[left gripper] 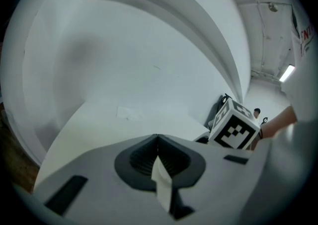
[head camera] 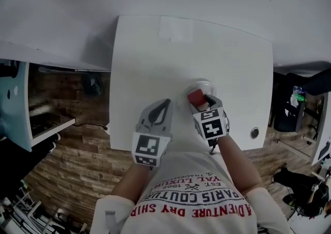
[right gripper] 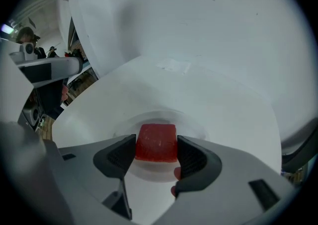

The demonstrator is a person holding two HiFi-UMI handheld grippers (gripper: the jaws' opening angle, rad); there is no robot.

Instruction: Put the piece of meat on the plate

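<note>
A white worktop (head camera: 191, 47) filled the middle of the head view, with white wall beyond it and a dark wooden floor (head camera: 67, 166) at either side. The person's printed white shirt (head camera: 196, 191) showed at 6 o'clock.

The plate (head camera: 202, 84), white against white and hard to trace, sat toward the near right part of the worktop, at about 4 o'clock from its centre. The right gripper (head camera: 199, 103) reached over it from 6 o'clock. In the right gripper view the piece of meat (right gripper: 156, 142), a red block, stood squarely between the two dark fingers (right gripper: 193, 158). One pad pressed its 9 o'clock side and the other its 3 o'clock side, so the fingers were gripping it. The plate's rim (right gripper: 164, 114) curved round past the meat at 12 o'clock, placing the block over the plate. Whether its underside touched the plate could not be told.

The left gripper (head camera: 166, 104) lay at 9 o'clock of the right one, apart from the plate. In its own view its fingers (left gripper: 141, 157) were pressed together with no object between them. The right gripper's marker cube (left gripper: 233, 128) showed at 3 o'clock.
</note>
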